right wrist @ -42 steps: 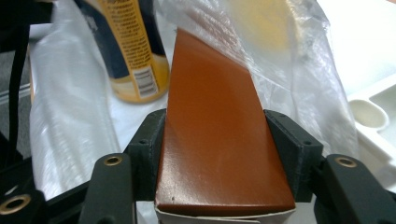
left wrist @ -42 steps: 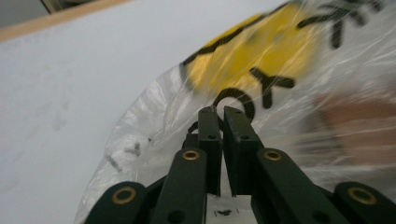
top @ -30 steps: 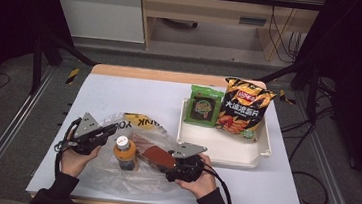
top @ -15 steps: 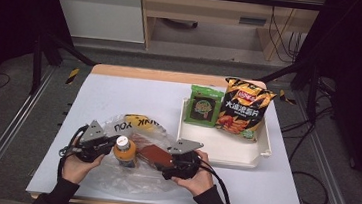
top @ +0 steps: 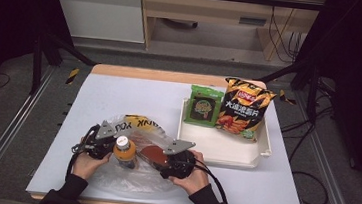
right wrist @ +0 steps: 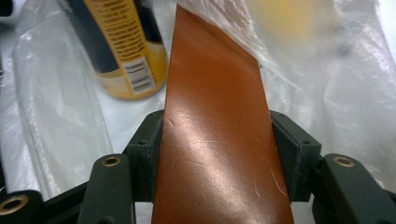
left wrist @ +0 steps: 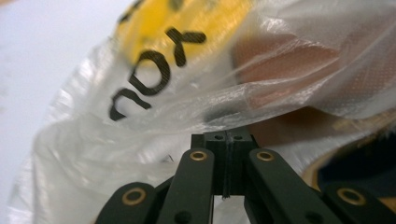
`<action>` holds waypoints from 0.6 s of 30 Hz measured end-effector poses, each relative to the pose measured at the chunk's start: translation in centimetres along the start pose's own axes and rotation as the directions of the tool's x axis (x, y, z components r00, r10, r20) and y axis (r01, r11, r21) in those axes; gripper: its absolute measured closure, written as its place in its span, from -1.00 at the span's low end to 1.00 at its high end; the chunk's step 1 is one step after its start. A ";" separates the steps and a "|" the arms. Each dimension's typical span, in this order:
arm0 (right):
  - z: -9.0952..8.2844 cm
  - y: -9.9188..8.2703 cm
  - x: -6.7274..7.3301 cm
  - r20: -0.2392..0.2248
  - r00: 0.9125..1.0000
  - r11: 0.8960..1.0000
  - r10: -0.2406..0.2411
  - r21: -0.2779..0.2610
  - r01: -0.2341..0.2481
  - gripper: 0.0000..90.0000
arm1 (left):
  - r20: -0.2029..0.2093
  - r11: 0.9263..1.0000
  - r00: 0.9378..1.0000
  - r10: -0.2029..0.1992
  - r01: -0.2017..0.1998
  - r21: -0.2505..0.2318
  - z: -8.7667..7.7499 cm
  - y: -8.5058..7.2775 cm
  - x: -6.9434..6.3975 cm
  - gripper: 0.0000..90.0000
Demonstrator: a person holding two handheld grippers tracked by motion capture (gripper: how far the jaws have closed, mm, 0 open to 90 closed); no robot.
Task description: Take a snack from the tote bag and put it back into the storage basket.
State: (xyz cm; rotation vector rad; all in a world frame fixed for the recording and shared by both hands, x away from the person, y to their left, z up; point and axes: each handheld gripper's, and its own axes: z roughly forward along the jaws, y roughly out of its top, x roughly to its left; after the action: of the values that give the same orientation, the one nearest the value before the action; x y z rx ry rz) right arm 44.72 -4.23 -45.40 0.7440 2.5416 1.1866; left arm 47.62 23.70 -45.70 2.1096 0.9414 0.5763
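A clear plastic bag (top: 139, 128) with a yellow printed patch lies crumpled at the table's near left. On it stands an orange drink bottle (top: 125, 152) with a white cap, its label close up in the right gripper view (right wrist: 126, 46). My left gripper (top: 108, 143) sits just left of the bottle; its jaws are pressed together on the bag's film (left wrist: 154, 93). My right gripper (right wrist: 215, 140) has just been closing and its pads press both sides of a flat brown pouch (right wrist: 215, 116), whose far end slips under the film. That pouch (top: 153, 154) lies right of the bottle.
A white tray (top: 224, 154) stands at the right, with a green snack packet (top: 205, 106) and an orange chips bag (top: 242, 108) leaning at its back. Bare table surface (top: 119, 91) stretches behind the bag.
My left gripper has sunk and slid right toward the bottle, onto the bag. The right hand has kept its place with the brown pouch between its jaws.
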 end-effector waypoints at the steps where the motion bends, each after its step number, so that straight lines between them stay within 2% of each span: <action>1: -0.1 0.0 0.0 -0.007 1.000 1.000 -0.009 0.000 0.009 -0.02 | -0.005 1.000 1.000 0.004 -0.004 -0.001 0.0 0.1 0.1 1.00; 4: -0.5 -0.1 0.0 -0.027 0.999 1.000 -0.021 -0.002 0.021 -0.02 | -0.021 1.000 1.000 -0.022 0.022 -0.001 0.4 0.6 0.7 1.00; 7: -1.1 -0.3 0.1 -0.037 0.998 0.999 -0.041 -0.024 0.040 -0.02 | -0.032 0.998 0.998 -0.054 0.055 0.035 1.5 0.3 1.5 1.00; 10: -1.9 -0.5 -0.2 -0.045 0.998 0.998 -0.046 -0.040 0.044 -0.02 | -0.044 0.995 0.996 -0.081 0.083 0.049 2.3 0.1 2.1 1.00; 14: -2.7 -0.6 -0.5 -0.062 0.997 0.996 -0.051 -0.077 0.046 -0.02 | -0.049 0.993 0.995 -0.083 0.087 0.080 3.0 -0.1 2.4 1.00; 18: -3.8 -0.5 -1.0 -0.093 0.995 0.990 -0.022 -0.143 0.009 -0.02 | -0.046 0.992 0.996 -0.078 0.083 0.095 3.3 -0.2 2.4 1.00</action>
State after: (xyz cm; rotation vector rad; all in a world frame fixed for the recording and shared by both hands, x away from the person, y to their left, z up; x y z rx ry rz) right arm 43.82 -7.54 -43.31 0.6478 2.4986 1.4130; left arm 51.16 24.17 -47.74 2.1413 1.0928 0.5451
